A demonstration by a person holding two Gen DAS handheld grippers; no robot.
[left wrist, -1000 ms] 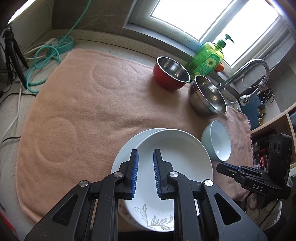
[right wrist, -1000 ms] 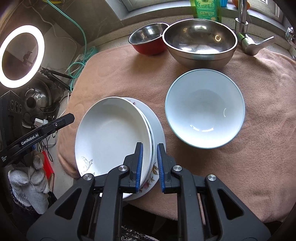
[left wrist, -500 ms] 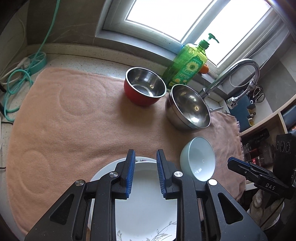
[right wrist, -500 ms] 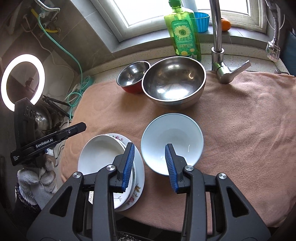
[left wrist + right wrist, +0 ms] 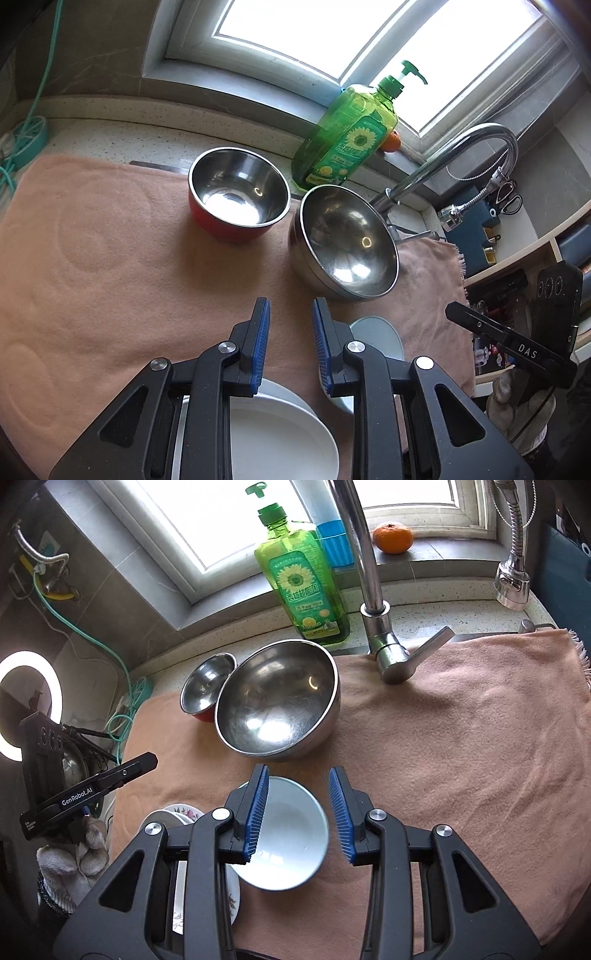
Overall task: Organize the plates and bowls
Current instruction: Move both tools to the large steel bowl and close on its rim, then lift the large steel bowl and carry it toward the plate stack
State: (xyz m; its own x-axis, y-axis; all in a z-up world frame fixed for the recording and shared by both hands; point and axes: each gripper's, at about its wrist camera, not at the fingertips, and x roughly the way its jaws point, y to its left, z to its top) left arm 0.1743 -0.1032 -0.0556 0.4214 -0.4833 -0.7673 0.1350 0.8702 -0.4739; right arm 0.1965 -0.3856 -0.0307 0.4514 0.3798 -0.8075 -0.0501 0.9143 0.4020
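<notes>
Two stacked white plates (image 5: 280, 439) lie on the pink towel (image 5: 110, 273) under my left gripper (image 5: 290, 343), which is open and empty above their far edge. A pale blue bowl (image 5: 291, 830) sits beside the plates (image 5: 177, 812); it also shows in the left wrist view (image 5: 376, 336). My right gripper (image 5: 299, 808) is open and empty above this bowl. A large steel bowl (image 5: 277, 701) and a red bowl with steel inside (image 5: 238, 195) stand further back, near each other.
A green soap bottle (image 5: 303, 583), a faucet (image 5: 373, 602) and an orange (image 5: 392, 537) stand at the back by the window. Cables (image 5: 125, 701) and a ring light (image 5: 29, 705) are to the left. Shelves (image 5: 535, 266) are at the right.
Both grippers have pulled back and up from the plates and tilted up toward the window. The right gripper has opened wide. The left has opened a little.
</notes>
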